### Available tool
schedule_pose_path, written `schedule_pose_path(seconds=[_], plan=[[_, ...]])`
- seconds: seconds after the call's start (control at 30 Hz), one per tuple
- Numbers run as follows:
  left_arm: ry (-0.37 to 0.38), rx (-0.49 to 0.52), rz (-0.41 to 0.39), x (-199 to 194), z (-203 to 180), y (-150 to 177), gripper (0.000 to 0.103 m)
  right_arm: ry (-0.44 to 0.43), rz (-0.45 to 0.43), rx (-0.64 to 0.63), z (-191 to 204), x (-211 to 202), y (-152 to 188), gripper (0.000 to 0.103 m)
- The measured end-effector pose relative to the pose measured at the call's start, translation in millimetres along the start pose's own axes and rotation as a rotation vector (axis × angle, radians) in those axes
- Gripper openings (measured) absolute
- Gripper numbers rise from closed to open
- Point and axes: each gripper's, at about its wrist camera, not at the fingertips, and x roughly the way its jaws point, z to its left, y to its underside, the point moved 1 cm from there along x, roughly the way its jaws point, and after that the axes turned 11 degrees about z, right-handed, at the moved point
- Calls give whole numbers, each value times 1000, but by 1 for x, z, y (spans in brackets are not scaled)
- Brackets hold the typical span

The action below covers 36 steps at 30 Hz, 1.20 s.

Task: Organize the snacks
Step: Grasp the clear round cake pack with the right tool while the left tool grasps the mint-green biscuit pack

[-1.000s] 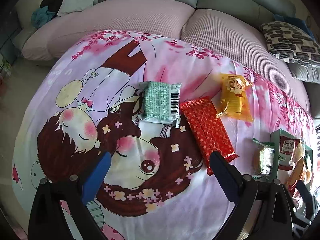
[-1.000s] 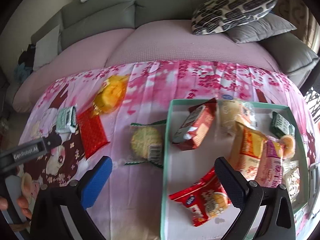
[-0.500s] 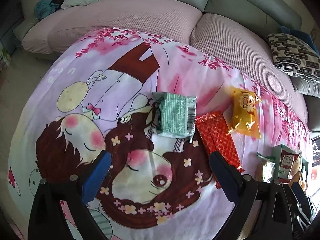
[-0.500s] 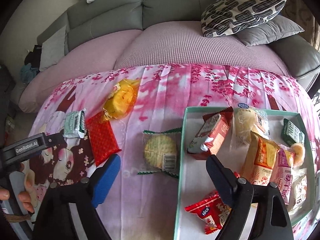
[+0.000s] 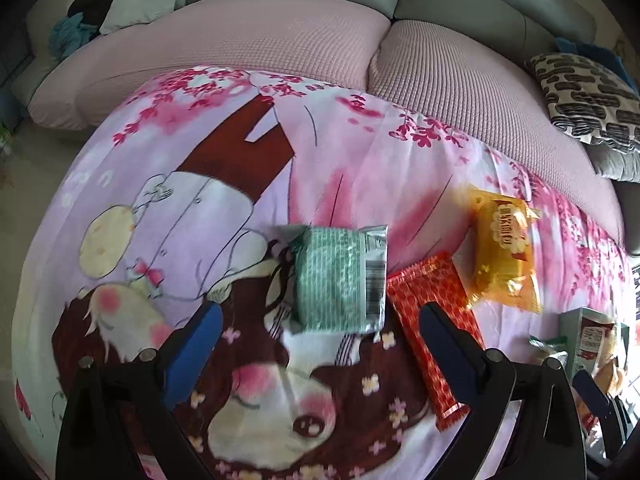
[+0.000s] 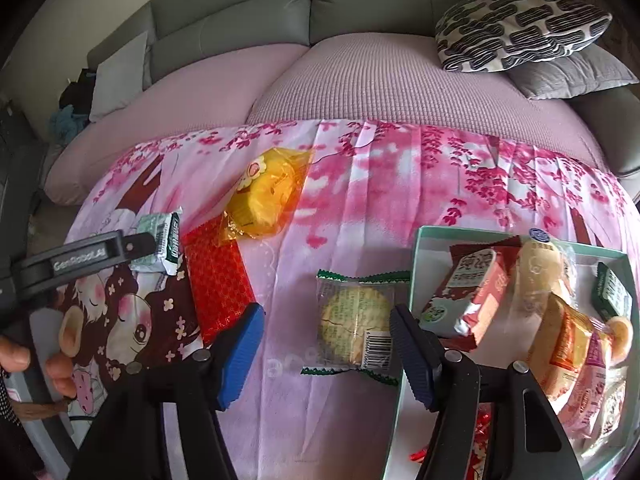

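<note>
Both my grippers have shifted left; my right gripper point(image 6: 326, 326) is closing around the biscuit point(image 6: 354, 326), not yet pinching. Left gripper point(image 5: 320, 322) gapes, empty, before the green packet point(image 5: 338, 280). Beyond lie the red packet point(image 5: 430, 320) and yellow cake point(image 5: 502, 254).

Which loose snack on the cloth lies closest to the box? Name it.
The round biscuit in the clear, green-edged wrapper, right against the box. The green, red and yellow packets lie further left.
</note>
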Motion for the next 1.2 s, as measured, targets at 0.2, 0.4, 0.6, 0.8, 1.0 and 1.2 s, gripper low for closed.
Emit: schedule_pose_path(seconds=[0.2,0.4,0.6,0.8,1.0,1.2], plan=[[-23,-11,-10,20,-5,-12,81,11,44,-3,-3,19,1,67],[-30,1,-2,22,-6,-14,51,17,50,3,-6,26,0,67],[-13,-16,48,21,0,-7,51,7,48,-6,-3,28,0,66],[-8,-29,95,20,-1,9,51,-25,45,-32,4,27,2,67],[-32,-13,114,18,-6,33,51,-23,35,-39,4,26,4,67],[-29,-1,124,18,-15,38,51,21,24,-11,-8,25,3,65]])
